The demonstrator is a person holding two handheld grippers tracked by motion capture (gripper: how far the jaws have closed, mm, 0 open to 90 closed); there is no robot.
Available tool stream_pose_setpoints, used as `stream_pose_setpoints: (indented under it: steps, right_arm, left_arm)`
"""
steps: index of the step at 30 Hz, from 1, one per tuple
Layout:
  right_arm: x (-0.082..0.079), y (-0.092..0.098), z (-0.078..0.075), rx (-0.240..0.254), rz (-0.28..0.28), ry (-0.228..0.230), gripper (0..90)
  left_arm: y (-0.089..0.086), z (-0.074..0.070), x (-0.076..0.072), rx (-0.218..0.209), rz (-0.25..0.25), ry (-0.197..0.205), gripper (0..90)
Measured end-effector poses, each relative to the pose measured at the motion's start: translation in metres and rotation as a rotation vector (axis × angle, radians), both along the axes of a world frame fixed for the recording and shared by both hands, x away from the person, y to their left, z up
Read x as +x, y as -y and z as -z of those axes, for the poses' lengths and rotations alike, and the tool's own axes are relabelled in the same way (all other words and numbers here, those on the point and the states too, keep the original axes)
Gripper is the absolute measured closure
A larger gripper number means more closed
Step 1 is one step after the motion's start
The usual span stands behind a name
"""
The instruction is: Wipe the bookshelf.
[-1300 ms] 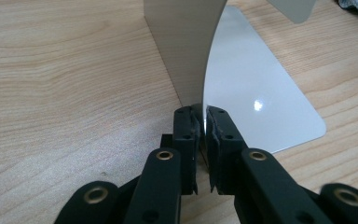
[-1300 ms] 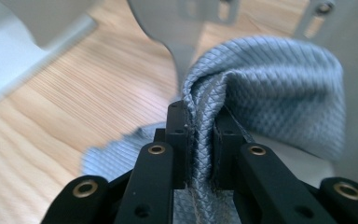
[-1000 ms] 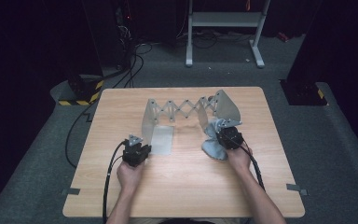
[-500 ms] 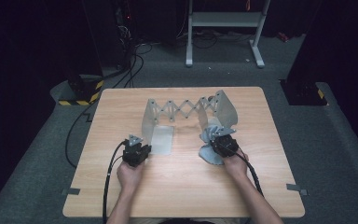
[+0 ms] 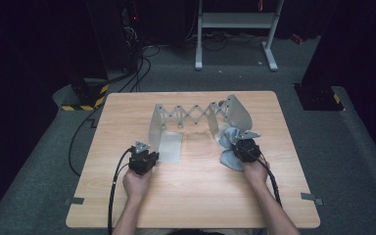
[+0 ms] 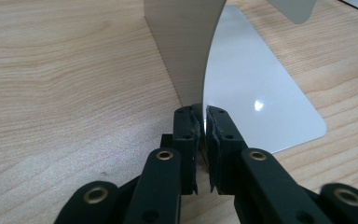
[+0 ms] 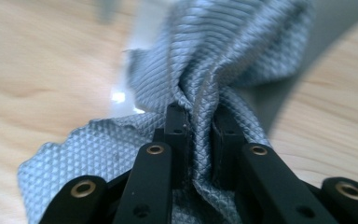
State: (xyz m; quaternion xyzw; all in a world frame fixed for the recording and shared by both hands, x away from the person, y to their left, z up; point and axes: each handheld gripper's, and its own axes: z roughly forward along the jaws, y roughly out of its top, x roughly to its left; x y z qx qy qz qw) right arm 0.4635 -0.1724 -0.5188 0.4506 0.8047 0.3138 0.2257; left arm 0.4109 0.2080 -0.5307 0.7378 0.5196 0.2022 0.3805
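Soft, light grey cloth [image 5: 229, 157] at centre right of the high view, bunched and clamped in the right gripper [image 7: 199, 122], likely limp, best taken by a fold; left gripper [image 6: 202, 116] clenched on the stiff metal bookend [image 6: 186, 51].

A: What's around the light wooden surface [image 5: 186, 200]?
B: Grey carpet floor [image 5: 352, 147], dim and dark toward the back.
A: And beyond the far edge?
B: A white metal stand [image 5: 235, 22], black cables [image 5: 142, 58], and a yellow-black striped block [image 5: 81, 100].
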Motion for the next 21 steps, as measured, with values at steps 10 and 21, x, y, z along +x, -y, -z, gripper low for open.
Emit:
stream_pose_setpoints:
  steps: [10, 21]
  right_arm:
    - [0.003, -0.006, -0.003, -0.011, -0.009, -0.001, 80.0]
    - [-0.006, -0.035, -0.004, -0.028, -0.127, -0.017, 80.7]
  left_arm:
    - [0.0, 0.0, 0.0, 0.003, 0.0, 0.001, 82.3]
    - [0.0, 0.0, 0.0, 0.001, -0.001, 0.0, 82.3]
